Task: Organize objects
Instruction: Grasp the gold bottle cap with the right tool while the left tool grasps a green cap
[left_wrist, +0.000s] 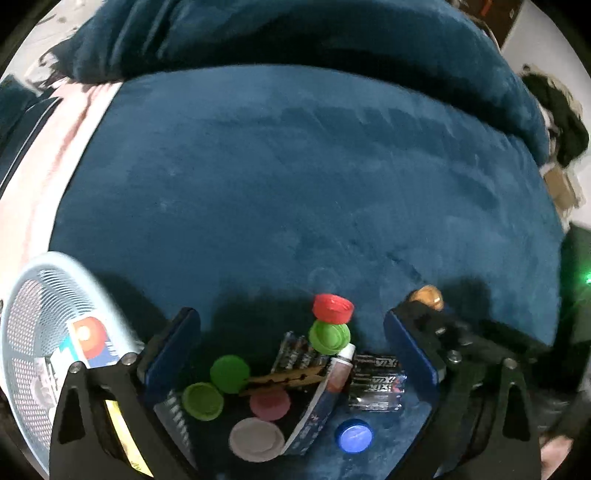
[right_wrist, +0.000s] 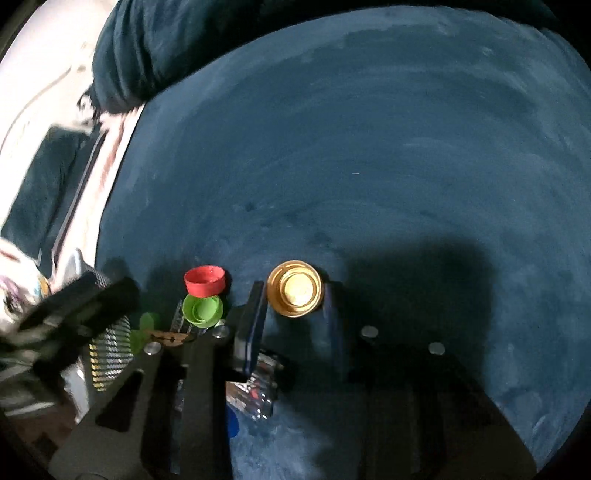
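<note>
A wide dark blue velvety cushion (left_wrist: 295, 177) fills the view, a rolled blue blanket (left_wrist: 288, 33) bunches along its far edge, pale pink bedding (left_wrist: 48, 155) runs down the left, and light falls unevenly, throwing heavy shadows up front.

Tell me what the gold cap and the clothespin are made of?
The gold cap looks like shiny metal or metallic-coated plastic: it glints, with stamped rings. The clothespin looks like bare wood: matte tan, with grain-like streaks.
</note>
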